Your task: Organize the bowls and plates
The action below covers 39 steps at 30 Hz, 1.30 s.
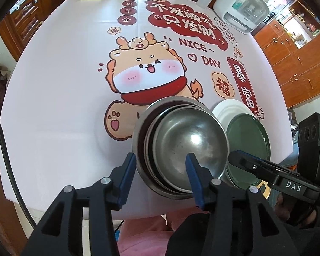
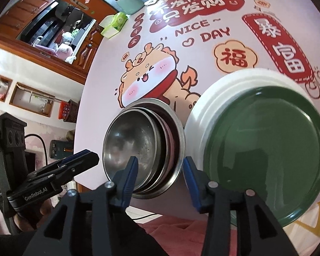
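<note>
While tilted steeply down, left gripper (image 1: 161,178) and right gripper (image 2: 160,178), both parted, astride steel bowls' (image 1: 181,145) rims.

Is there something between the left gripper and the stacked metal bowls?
Nothing visible. The left gripper hangs open directly over the near rim of the metal bowls, one finger outside, one over the inside.

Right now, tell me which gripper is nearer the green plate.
Right. The right gripper hangs at the near table edge between the steel bowls and the green plate. The left gripper straddles the bowls' near rim, on their far side from the plate.
</note>
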### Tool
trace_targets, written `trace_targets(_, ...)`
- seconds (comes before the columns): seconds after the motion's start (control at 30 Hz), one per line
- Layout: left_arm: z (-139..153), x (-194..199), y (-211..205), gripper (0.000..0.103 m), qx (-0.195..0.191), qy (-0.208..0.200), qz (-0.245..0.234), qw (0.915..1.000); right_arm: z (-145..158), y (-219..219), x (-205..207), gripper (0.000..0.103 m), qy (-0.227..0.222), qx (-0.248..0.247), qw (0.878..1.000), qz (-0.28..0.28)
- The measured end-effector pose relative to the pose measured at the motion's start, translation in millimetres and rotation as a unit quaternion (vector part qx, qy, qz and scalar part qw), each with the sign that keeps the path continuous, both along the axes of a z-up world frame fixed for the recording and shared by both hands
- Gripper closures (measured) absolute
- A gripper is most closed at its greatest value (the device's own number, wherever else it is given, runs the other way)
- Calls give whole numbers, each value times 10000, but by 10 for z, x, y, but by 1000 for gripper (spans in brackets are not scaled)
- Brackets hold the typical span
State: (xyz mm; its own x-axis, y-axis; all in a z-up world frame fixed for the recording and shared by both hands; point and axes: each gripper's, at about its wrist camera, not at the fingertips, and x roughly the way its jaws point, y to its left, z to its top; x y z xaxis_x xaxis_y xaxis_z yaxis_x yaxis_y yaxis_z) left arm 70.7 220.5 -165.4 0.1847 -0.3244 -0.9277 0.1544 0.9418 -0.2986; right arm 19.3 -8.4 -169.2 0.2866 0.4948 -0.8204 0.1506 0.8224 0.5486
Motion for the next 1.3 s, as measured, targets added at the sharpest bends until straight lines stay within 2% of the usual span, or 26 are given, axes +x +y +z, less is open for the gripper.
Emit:
trace_targets(0.17,-88,55,66,47,-44,112,49,9999,-105,-58,10,58,225,286,9991,-201)
trace_targets(0.23,-128,74,88,41,-60,164,68,9998,-158,-61,25,57,347,390,9983,-253)
trace_targets(0.43,-266,164,129,38,-97,406,76,9991,-308,-82,78,57,640,647,9949,-440)
trace_targets(0.87,-518,386,23,38,-109,839,-233,9961,-484,-79,247,57,964,935,9892,-590)
trace_targets(1.1,-589,482,-41,41,-153,954,-386,9946,-534,-70,311,57,1046,1063,9868,-629)
trace_targets(1.3,-660,538,-90,56,-210,1073,-493,9928,-545,-56,341,57,1088,1099,9861,-602)
